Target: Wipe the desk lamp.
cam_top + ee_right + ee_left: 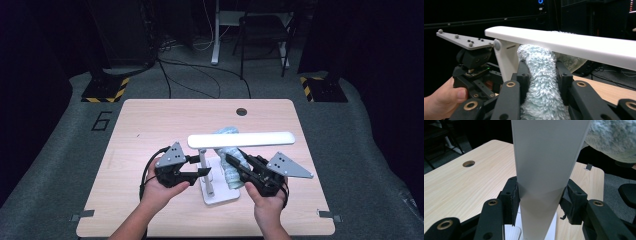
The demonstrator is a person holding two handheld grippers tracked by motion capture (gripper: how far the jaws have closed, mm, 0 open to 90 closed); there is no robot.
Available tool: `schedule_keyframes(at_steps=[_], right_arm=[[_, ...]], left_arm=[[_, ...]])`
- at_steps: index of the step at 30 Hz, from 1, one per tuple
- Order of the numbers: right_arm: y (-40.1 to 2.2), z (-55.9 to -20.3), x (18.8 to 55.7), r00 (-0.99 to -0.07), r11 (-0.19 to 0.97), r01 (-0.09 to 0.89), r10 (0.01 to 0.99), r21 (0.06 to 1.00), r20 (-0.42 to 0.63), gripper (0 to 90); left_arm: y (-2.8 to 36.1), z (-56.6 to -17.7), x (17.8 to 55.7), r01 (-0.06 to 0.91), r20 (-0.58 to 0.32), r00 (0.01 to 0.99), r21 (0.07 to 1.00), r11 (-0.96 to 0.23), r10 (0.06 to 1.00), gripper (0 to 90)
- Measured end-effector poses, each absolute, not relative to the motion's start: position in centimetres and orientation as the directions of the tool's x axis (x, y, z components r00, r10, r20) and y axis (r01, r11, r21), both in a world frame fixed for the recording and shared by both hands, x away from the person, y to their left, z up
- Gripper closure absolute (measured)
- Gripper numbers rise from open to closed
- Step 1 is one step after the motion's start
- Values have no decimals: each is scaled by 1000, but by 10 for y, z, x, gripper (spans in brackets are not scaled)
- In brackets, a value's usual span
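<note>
While the left gripper (540, 202) is clamping the lamp's upright post (544, 170) to steady it, the right gripper (542, 82), gripping the fluffy cloth (541, 85), should be wiping gently along the lamp bar (574, 42).

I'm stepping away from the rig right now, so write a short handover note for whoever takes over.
Left gripper: shut on the lamp's post, steadying it.
Right gripper: shut on the cloth, pressed up under the lamp's head.
The lamp stands mid-table.
Done: lamp braced, cloth at the head.
Left: likely wiping along the head; I cannot tell how much is wiped.
</note>
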State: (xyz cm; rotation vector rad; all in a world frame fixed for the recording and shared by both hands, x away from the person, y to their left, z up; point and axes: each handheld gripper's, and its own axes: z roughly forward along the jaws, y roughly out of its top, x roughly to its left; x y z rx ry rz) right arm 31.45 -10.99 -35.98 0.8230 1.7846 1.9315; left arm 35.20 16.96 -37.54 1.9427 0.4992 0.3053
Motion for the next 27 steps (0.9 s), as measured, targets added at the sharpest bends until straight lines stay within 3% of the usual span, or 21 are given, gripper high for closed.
schedule_keyframes(at_steps=[8,27], right_arm=[[-141,-367,322,-690,-175,142,688,974,224,706],[-201,-371,331,-575,-209,155,776,965,261,703]], left_arm=[[171,-374,351,210,-11,877,907,-364,480,530],[182,-372,353,237,-26,865,902,-362,501,532]])
